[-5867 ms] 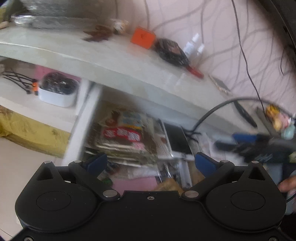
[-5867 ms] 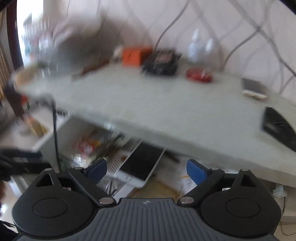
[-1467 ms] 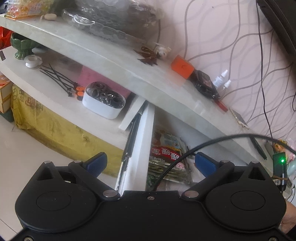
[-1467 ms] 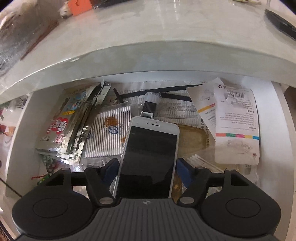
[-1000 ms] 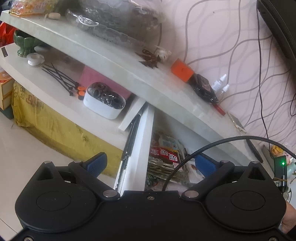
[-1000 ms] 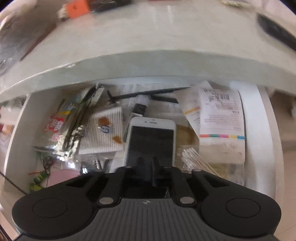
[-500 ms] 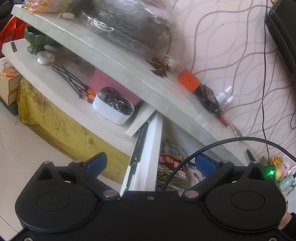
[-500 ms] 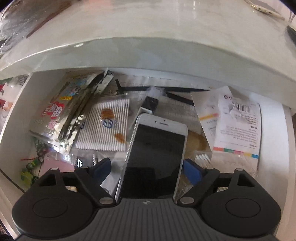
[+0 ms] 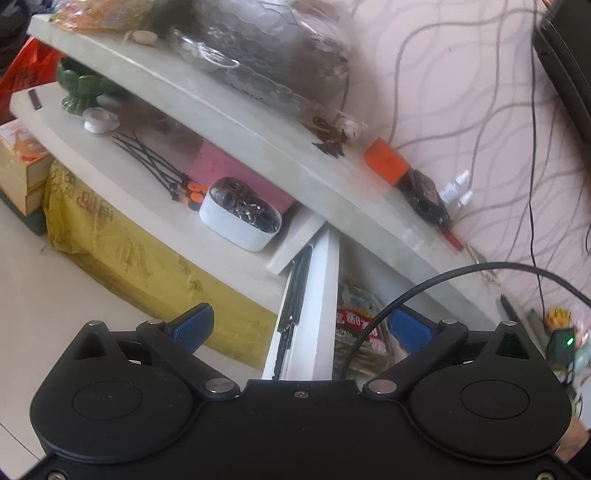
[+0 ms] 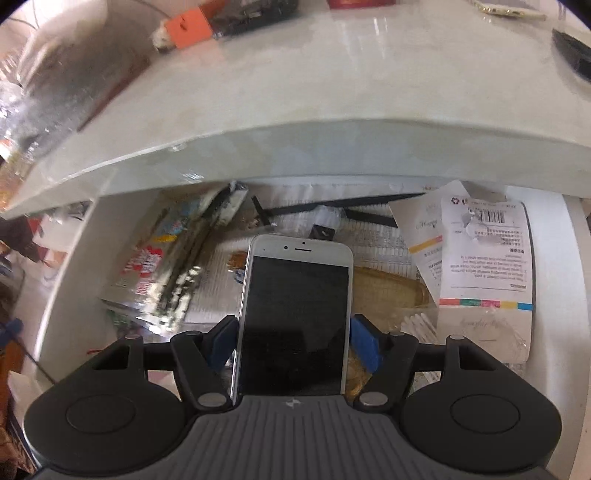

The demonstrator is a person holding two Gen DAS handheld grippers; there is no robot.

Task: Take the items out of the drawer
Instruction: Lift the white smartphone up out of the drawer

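A white smartphone (image 10: 293, 314) with a dark screen sits between the blue pads of my right gripper (image 10: 293, 341), which is shut on its two long sides. The phone is lifted above the open white drawer (image 10: 66, 295), whose clutter lies beneath it. My left gripper (image 9: 301, 326) stands open and holds nothing, off to the left of the drawer's side wall (image 9: 319, 295). A red-labelled snack packet (image 9: 356, 321) shows inside the drawer in the left wrist view.
The marble top (image 10: 332, 92) overhangs the drawer, carrying an orange box (image 10: 186, 26). In the drawer lie foil packets (image 10: 173, 266), cotton swabs (image 10: 421, 326) and a labelled white bag (image 10: 484, 266). A white tub (image 9: 240, 218) stands on the lower shelf. A black cable (image 9: 424, 291) crosses the left view.
My right gripper has shut on the phone's sides and raised it, so the marble top fills more of the view. The left gripper has drawn back and left, staying open.
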